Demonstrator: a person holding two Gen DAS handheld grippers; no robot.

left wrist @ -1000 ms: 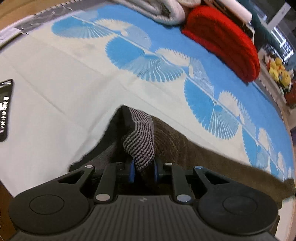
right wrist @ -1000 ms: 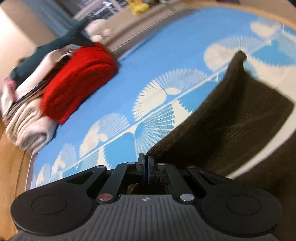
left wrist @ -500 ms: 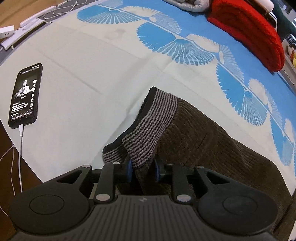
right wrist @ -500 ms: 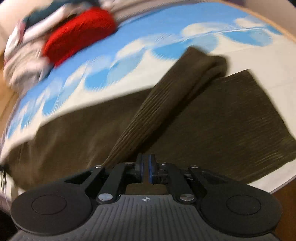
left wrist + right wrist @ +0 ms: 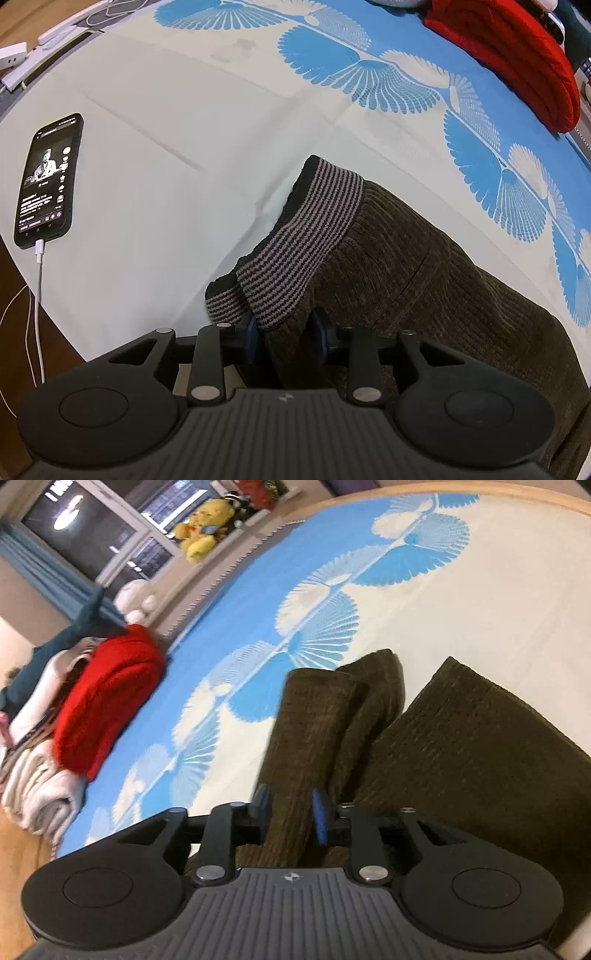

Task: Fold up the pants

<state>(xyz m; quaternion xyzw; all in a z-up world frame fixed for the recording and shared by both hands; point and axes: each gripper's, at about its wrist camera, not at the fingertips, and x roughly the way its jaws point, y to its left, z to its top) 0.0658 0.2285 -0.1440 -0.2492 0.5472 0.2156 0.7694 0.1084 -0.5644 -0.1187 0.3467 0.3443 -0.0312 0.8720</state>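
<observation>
Left gripper (image 5: pixel 286 338): jaws just been opening, striped waistband (image 5: pixel 295 251) loose between them. Right gripper (image 5: pixel 290 812): likewise opening, leg fold between. Pants (image 5: pixel 461 746): brown, on the bedsheet (image 5: pixel 147 166), long axis running rightward from the waistband toward the right gripper.

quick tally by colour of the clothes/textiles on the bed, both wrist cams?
Brown: 1, corduroy pants with striped waistband
Red: 1, folded knit
White: 1, folded blanket
Dark teal: 1, garment
Blue and white: 1, bedsheet
Total: 5
</observation>
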